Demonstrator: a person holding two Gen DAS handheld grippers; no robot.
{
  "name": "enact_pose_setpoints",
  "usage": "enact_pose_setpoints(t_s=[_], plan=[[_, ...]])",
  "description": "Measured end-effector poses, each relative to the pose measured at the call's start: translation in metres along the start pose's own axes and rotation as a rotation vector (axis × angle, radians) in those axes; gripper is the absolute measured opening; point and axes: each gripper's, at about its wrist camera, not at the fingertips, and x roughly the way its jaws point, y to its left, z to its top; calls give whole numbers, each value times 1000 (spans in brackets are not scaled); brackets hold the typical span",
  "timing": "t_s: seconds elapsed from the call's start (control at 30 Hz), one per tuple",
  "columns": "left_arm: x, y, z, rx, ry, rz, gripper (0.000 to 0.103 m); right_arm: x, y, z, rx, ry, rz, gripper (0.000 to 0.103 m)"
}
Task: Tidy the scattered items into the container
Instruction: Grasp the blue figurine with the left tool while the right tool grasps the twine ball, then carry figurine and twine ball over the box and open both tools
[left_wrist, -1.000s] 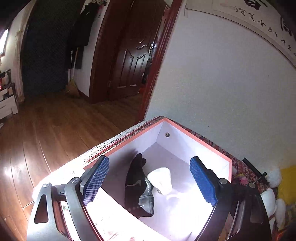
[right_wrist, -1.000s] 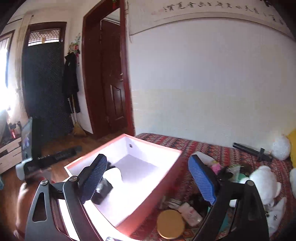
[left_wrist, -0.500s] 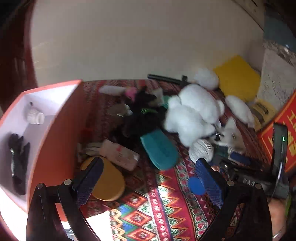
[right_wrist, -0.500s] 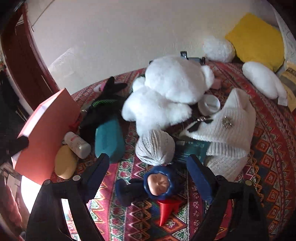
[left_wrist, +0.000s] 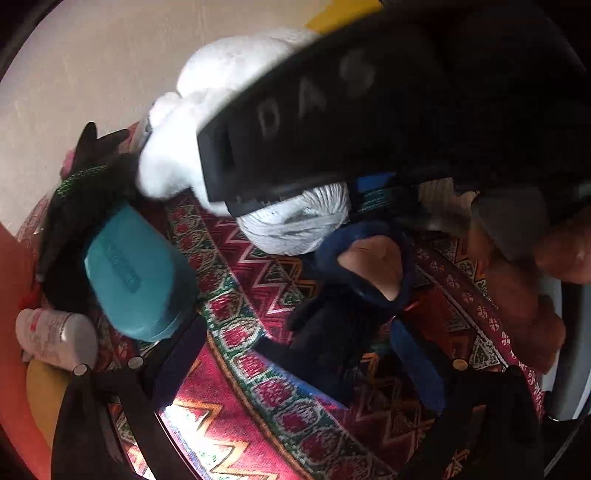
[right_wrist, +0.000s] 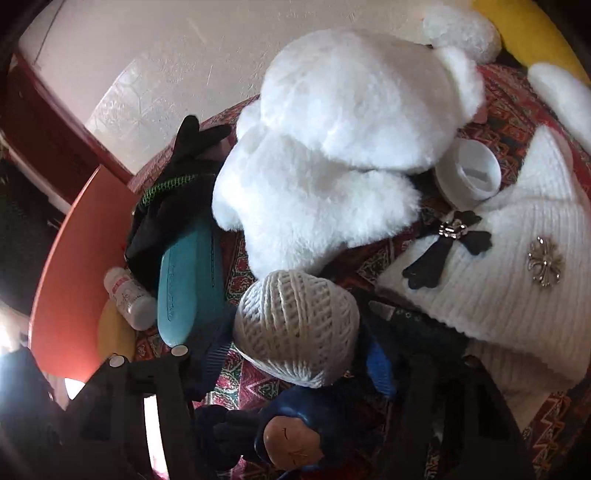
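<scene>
The right gripper (right_wrist: 295, 354) has just been closing; its blue ribbed pads flank a round ball of cream twine (right_wrist: 297, 326) at lower centre, contact unclear. The left gripper (left_wrist: 303, 363) stands apart astride a soft navy-hooded doll (left_wrist: 354, 288) on the woven patterned cloth (left_wrist: 258, 384). The smooth orange-walled container (right_wrist: 74, 266) is at left.

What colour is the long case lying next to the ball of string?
Teal case, clearest in the right wrist view.

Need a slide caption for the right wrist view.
Right claw straddling the twine ball, blue doll just below.
</scene>
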Motion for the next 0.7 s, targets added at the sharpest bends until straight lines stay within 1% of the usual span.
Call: enact_pose_setpoints(t_s=[0.03,0.07,0.1,0.17,0.3,0.37,0.47,0.53,0.63,0.7], plan=[[6,-2,-1,0,10,-31,71,-3,-8,1,38,-3,38,64],[12,-4,-3,-5,19,-38,62,-8,-15,3,76,-12,78,64],[17,-4,-7,-14,22,-28,46,-13,-21,4,106,-25,106,64],[23,1,-14,-56,20,-52,46,-25,-28,7,135,-59,133,63],[23,19,-30,-198,1,-138,46,-45,-35,8,184,-98,179,63],[16,28,-37,-263,-30,-188,46,-54,-37,8,206,-114,197,63],[-3,39,-47,-330,-98,-259,46,-64,-36,11,240,-141,221,63],[-22,45,-54,-358,-153,-262,46,-72,-34,13,252,-161,238,63],[-56,59,-65,-398,-242,-238,46,-87,-20,15,252,-192,267,63],[-84,75,-72,-427,-308,-213,46,-98,-5,14,239,-210,308,63]])
